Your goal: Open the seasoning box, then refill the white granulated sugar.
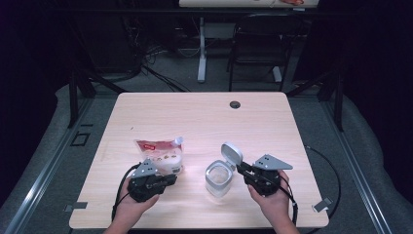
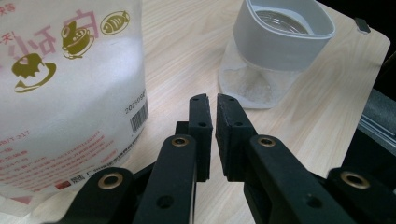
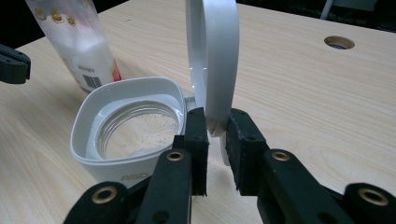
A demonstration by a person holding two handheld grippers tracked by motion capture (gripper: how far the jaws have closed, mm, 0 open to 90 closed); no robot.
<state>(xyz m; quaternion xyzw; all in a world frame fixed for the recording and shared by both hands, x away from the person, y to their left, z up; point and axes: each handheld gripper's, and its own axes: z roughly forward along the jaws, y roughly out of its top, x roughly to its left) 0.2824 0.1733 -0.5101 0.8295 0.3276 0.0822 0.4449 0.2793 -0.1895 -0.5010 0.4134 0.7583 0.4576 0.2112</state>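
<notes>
Clear glass forms the jar [image 1: 217,179] that stands near the table's [image 1: 272,126] front edge, just at nine o'clock of your right gripper [image 1: 242,168]. Its grey hinged lid [image 3: 212,60] stands flipped up on edge, and the right gripper's jaws clasp that lid's rim near the hinge, as the right gripper view shows. Inside the jar a thin layer of pale grains covers the bottom. Your left gripper [image 2: 214,109] is clenched on nothing, its pads almost touching, with bare tabletop beyond them. The pouch [image 1: 160,153] of white powder stands at eleven o'clock of that gripper, close beside it but apart; its white spout cap [image 1: 178,141] points toward two o'clock in the high view.

Risks, as judged from this arrangement:
- The grasp sits low on a thin curved rim. A pull toward you could tip the light, nearly empty jar, or the lid could slip from the pads and fall shut.
- The soft pouch could topple or buckle if your left gripper nudges it rather than grasping it squarely.
- Pouring from the spout could miss the grey collar and scatter powder on the wood.

Legible marks: the pouch carries large pink characters, olive drawings of a pudding, a cup and a fish, a barcode, and digits beginning "2020" beside it; the small red print is too fine to read. Embossed lettering on the jar's collar cannot be made out.
</notes>
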